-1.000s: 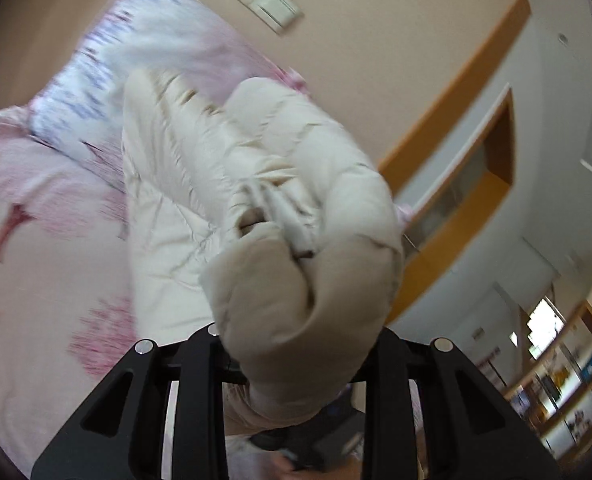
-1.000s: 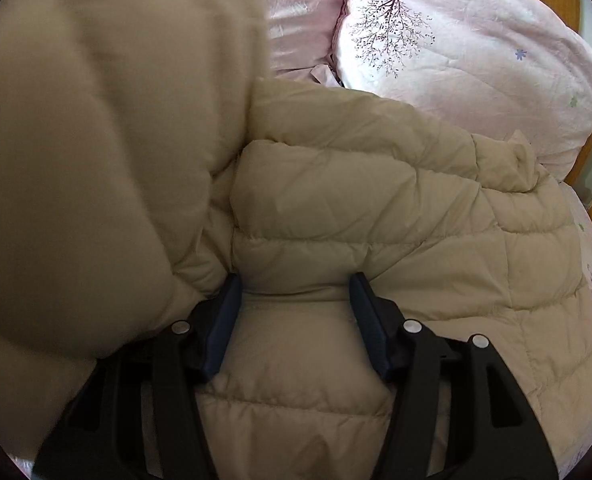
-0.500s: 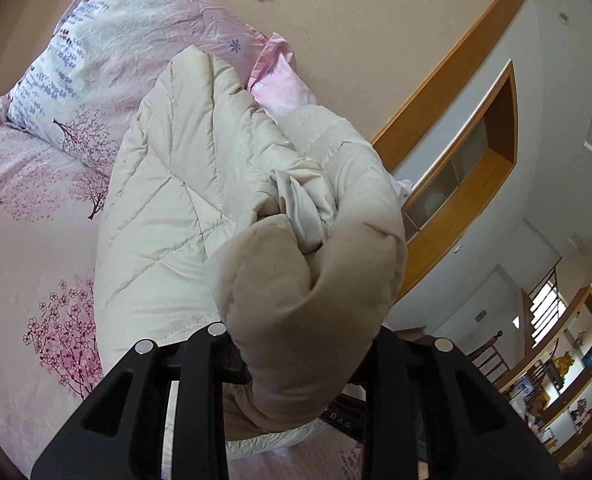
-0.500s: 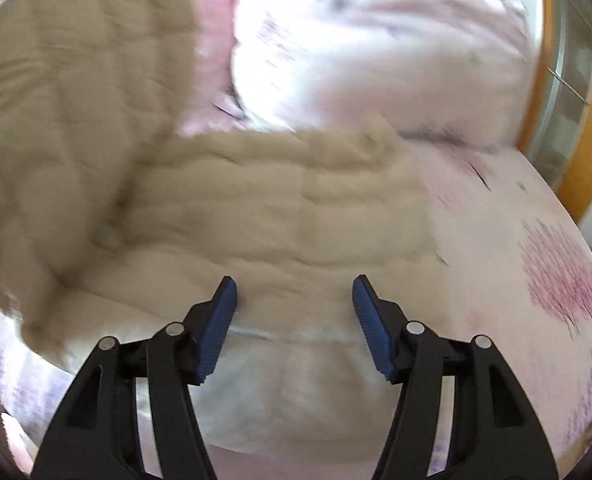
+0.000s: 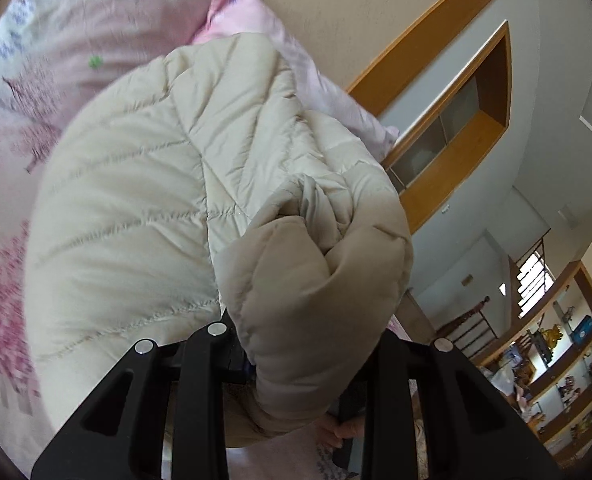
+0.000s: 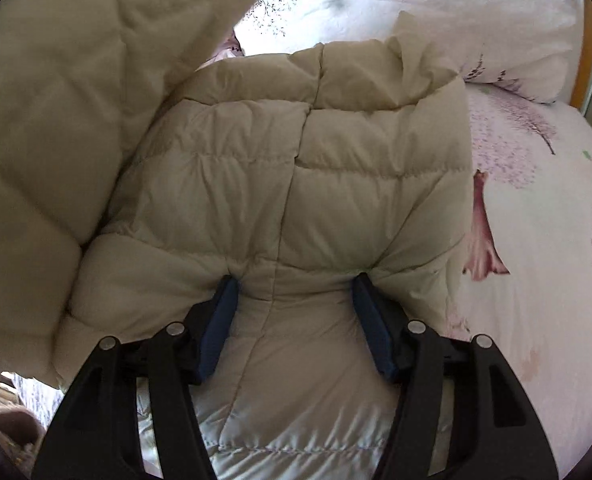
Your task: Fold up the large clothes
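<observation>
On the bed (image 6: 536, 208), the cream puffer jacket (image 6: 296, 168) bunches between both grippers: left gripper (image 5: 308, 320) clamps a fold, right gripper (image 6: 293, 292) pinches padding, jaws fairly wide.

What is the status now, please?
Left gripper shut on jacket. Right gripper fingers pressing a jacket fold. Nothing in the way.

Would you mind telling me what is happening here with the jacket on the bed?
A person is folding a beige puffer jacket on a pink floral bed. The left hand-held gripper is clamped on a bunched part of it, held up. The right hand-held gripper straddles a quilted section lying on the bed, pads against the fabric.
</observation>
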A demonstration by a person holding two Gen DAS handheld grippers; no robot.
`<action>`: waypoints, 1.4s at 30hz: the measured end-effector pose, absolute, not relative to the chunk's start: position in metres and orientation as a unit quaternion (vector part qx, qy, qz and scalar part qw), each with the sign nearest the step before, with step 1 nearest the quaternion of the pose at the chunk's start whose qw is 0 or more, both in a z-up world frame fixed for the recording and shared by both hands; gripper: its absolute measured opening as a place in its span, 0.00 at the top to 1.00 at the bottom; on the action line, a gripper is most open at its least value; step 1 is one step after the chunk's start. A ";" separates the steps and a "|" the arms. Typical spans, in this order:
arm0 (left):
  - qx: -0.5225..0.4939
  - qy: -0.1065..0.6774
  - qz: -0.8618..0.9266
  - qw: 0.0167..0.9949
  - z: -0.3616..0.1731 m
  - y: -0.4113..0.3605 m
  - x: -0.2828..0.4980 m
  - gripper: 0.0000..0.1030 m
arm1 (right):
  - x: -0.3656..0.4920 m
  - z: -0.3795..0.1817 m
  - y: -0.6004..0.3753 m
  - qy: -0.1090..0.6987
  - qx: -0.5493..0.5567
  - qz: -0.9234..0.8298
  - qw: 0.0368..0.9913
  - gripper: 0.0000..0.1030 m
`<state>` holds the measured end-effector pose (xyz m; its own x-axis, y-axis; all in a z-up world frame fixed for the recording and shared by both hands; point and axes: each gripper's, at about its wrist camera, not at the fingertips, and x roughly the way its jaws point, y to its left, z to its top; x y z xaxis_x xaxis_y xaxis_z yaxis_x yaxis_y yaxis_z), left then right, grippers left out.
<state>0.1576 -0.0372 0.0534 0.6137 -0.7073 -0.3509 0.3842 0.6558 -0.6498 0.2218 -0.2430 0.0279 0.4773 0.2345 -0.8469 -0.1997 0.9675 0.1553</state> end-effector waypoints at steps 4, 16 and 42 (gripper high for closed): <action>-0.255 0.331 -0.324 0.849 0.038 -0.059 0.167 0.74 | 0.224 0.030 -0.257 0.482 0.026 0.148 0.864 0.41; -0.227 0.357 -0.315 0.850 0.027 -0.074 0.172 0.73 | 0.176 0.060 -0.384 0.441 0.191 0.115 0.869 0.42; 0.063 0.333 -0.290 0.895 0.011 -0.181 0.146 0.36 | 0.171 0.099 -0.397 0.396 0.227 0.063 0.888 0.64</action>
